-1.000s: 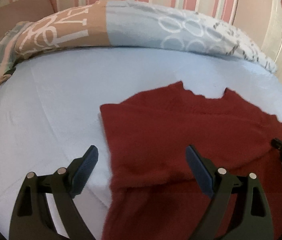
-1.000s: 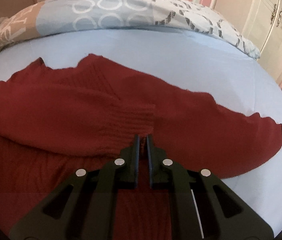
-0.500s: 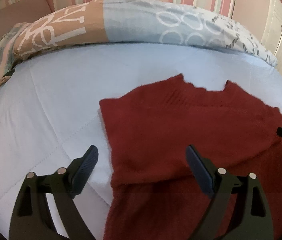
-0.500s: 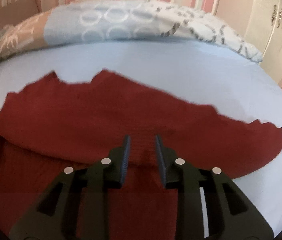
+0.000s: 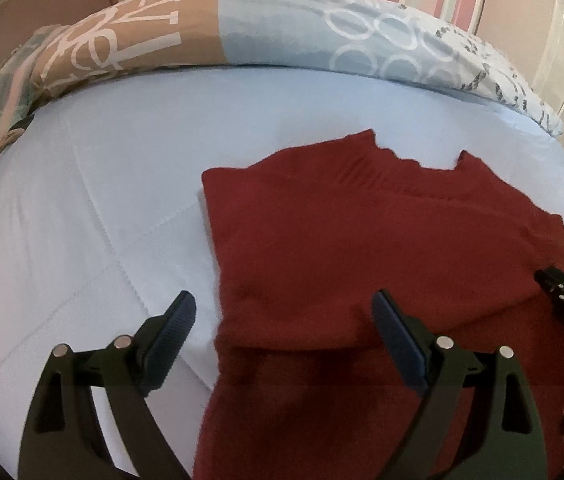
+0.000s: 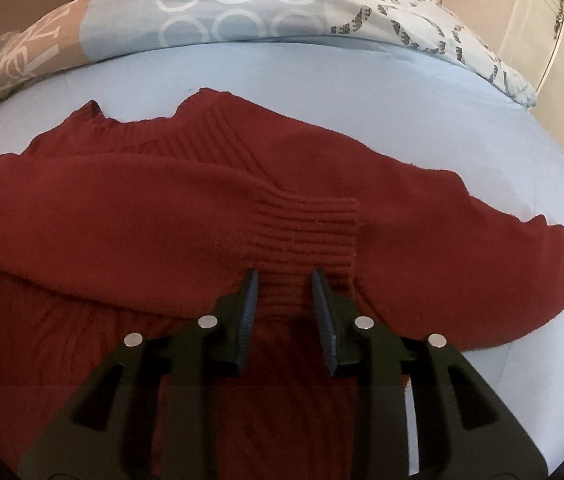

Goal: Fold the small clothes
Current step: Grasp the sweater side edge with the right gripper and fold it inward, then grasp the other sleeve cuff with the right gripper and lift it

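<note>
A dark red knit sweater [image 5: 362, 240] lies flat on the light blue bed sheet [image 5: 81, 220]. One sleeve is folded across the body, and its ribbed cuff [image 6: 306, 232] lies just ahead of my right gripper [image 6: 284, 280]. The right gripper is open by a small gap and holds nothing, with the cuff's near edge between its fingertips. My left gripper [image 5: 284, 308] is wide open and empty above the sweater's left edge. The right gripper also shows at the right edge of the left wrist view [image 5: 562, 304]. The other sleeve [image 6: 522, 248] stretches out to the right.
A patterned duvet [image 5: 282, 36] in tan, blue and white is bunched along the back of the bed. A striped pink wall stands behind it. A white cabinet [image 6: 554, 28] stands at the right. Bare sheet [image 6: 362, 92] lies left of and beyond the sweater.
My right gripper was shut on the sleeve cuff, then opened and let it go; the cuff now lies flat on the sweater. The left gripper stayed open and barely moved.
</note>
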`<state>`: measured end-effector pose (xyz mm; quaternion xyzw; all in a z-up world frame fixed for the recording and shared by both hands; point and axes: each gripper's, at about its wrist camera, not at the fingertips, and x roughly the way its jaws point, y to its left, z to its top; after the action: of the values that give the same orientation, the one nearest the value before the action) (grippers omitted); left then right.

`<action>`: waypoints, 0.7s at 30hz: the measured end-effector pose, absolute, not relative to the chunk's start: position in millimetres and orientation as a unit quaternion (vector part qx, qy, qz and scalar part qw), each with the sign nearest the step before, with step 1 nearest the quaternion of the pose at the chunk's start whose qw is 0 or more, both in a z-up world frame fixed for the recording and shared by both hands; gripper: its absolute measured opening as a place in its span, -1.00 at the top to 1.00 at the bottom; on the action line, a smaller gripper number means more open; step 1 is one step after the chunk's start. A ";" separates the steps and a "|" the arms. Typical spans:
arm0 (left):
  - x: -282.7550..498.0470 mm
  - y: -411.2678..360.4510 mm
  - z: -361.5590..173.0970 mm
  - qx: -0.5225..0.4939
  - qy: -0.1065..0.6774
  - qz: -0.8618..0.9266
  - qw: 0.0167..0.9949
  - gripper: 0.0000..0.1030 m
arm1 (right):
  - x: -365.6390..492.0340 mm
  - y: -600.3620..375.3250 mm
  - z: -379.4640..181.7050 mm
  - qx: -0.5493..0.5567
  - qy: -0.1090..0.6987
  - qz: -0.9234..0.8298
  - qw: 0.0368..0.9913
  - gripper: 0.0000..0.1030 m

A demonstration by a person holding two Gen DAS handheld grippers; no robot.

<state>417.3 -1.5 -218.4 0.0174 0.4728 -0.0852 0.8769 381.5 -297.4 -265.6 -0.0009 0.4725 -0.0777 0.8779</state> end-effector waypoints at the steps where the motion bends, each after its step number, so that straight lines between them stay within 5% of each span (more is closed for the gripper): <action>1: 416.2 -3.3 -215.4 0.020 0.472 -0.084 0.878 -0.76 | 381.1 -298.5 -264.6 0.002 0.472 -0.077 0.878 0.39; 4: 411.9 -8.7 -204.7 0.024 0.462 -0.083 0.883 -0.76 | 376.0 -302.8 -254.5 0.016 0.458 -0.063 0.887 0.23; 6: 409.9 -13.7 -198.2 0.025 0.457 -0.083 0.885 -0.78 | 369.8 -307.6 -241.6 0.015 0.440 -0.064 0.896 -0.12; 21: 401.4 -90.1 -161.6 0.014 0.418 -0.137 0.898 -0.86 | 316.6 -443.1 -181.4 0.020 0.393 -0.143 0.908 -0.55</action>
<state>401.4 -90.1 -161.6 0.0136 0.4180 -0.1368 0.8980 316.6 -443.1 -181.4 0.0203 0.3931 -0.1430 0.9081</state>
